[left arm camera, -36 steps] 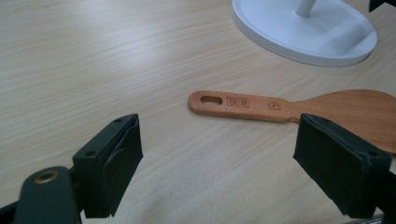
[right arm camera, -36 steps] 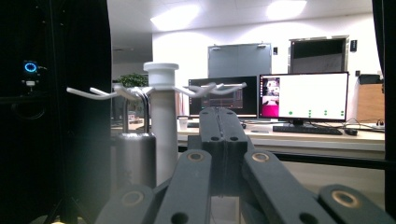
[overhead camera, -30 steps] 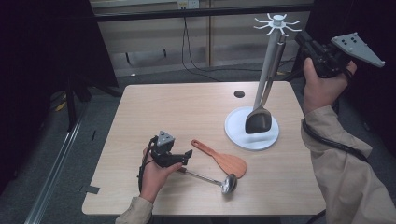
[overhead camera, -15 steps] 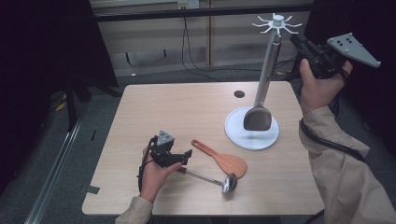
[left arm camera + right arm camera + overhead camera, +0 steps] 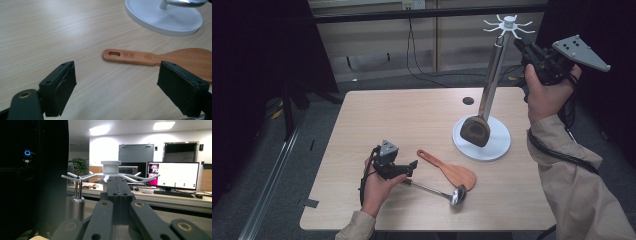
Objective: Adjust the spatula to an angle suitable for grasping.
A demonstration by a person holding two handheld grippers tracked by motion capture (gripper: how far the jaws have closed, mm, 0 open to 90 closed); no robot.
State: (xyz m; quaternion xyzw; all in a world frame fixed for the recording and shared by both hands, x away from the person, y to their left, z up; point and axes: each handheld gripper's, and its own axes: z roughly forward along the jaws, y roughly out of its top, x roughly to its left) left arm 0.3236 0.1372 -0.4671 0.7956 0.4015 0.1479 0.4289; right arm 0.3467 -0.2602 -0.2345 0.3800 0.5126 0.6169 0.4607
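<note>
A white hook stand [image 5: 499, 142] rises at the table's right; its crown of hooks [image 5: 110, 166] is level with my right gripper [image 5: 518, 45]. A dark turner [image 5: 475, 131] hangs from one hook by its wire loop [image 5: 78, 186], its head over the base. My right gripper [image 5: 116, 181] is shut, empty, just right of that loop. A wooden spatula [image 5: 452, 171] and a steel ladle [image 5: 432, 189] lie at front centre. My left gripper [image 5: 412, 167] rests open on the table, its jaws [image 5: 120, 75] facing the spatula's handle [image 5: 130, 55].
The stand's white base [image 5: 160, 22] lies beyond the spatula. A small dark hole [image 5: 468, 100] marks the tabletop behind the stand. Bare wood [image 5: 402, 120] stretches over the left and back. A lit monitor [image 5: 172, 175] stands far off.
My right gripper has edged left toward the stand's top. The hanging turner's head has swung left over the base. The left gripper has stayed put.
</note>
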